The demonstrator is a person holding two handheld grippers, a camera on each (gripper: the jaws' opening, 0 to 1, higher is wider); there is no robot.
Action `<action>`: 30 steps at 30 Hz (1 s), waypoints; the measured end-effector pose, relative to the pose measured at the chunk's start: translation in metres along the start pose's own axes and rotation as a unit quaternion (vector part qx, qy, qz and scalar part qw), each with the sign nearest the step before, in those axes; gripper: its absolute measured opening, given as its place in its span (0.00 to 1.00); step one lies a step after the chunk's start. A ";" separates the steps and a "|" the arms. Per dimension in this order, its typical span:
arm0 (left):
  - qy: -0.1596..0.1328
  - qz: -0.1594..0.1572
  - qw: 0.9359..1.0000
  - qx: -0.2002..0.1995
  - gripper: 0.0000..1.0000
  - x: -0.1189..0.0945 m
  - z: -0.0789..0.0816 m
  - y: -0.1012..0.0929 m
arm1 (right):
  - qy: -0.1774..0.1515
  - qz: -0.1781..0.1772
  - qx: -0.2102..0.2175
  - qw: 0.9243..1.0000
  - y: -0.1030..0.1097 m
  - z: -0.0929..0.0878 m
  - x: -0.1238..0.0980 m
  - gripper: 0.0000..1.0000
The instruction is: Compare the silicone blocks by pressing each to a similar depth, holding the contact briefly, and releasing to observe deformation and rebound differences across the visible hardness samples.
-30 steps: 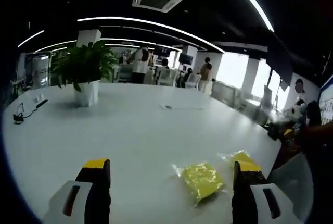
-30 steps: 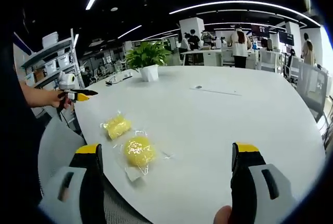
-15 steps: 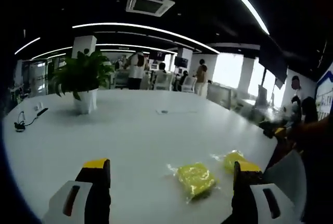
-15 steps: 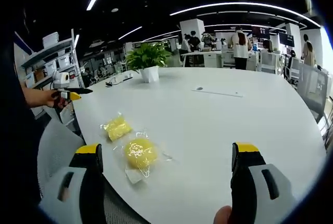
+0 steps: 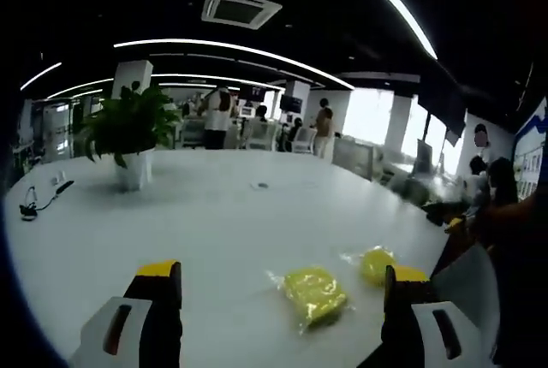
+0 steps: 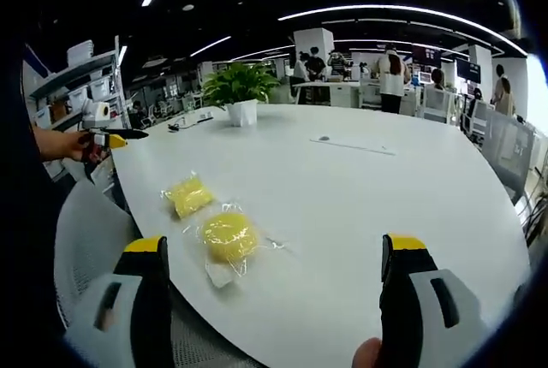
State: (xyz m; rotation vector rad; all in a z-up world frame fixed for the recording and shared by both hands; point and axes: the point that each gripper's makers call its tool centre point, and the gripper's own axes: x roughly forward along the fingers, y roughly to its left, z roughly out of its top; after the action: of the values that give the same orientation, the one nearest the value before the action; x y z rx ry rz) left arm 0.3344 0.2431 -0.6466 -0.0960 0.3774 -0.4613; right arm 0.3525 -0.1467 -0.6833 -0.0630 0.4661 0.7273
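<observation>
Two yellow silicone blocks in clear wrappers lie on the white table [image 5: 214, 231] near its edge. In the left gripper view the square block [image 5: 315, 289] lies just ahead between my jaws, and the round block [image 5: 377, 265] lies beside the right jaw. My left gripper [image 5: 281, 272] is open above the table and holds nothing. In the right gripper view the round block [image 6: 228, 236] lies close to the left jaw, with the square block [image 6: 188, 196] just beyond it. My right gripper [image 6: 275, 244] is open and touches neither block. A hand holds the left gripper [image 6: 111, 137] off the table's left edge.
A potted plant [image 5: 128, 128] [image 6: 240, 90] stands at the table's far side. A thin strip [image 6: 351, 147] and a cable [image 5: 38, 197] lie on the table. A grey chair [image 6: 86, 248] sits at the near edge. Several people stand in the office behind.
Both views have shifted a little with the hands. In the left gripper view the blocks sit slightly lower and nearer the jaws. The blocks have not moved on the table; both grippers stay open.
</observation>
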 end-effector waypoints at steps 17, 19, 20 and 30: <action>-0.003 0.001 1.000 -0.017 1.00 0.004 0.003 0.003 | 0.004 -0.014 0.018 1.000 -0.008 -0.004 -0.006 0.97; -0.004 -0.001 1.000 -0.025 1.00 0.006 0.005 0.002 | -0.001 -0.018 0.020 1.000 -0.010 -0.002 -0.008 0.97; -0.009 -0.004 0.999 -0.034 1.00 0.007 0.008 0.000 | -0.002 -0.020 0.023 1.000 -0.011 -0.001 -0.009 0.97; -0.009 -0.016 0.999 -0.041 1.00 0.025 0.019 -0.009 | -0.007 -0.026 0.033 0.999 -0.012 -0.002 -0.012 0.97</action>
State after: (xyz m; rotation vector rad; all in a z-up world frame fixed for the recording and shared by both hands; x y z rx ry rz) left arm 0.3588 0.2240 -0.6358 -0.1859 0.3767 -0.4767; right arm 0.3520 -0.1639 -0.6816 -0.0086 0.4740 0.6604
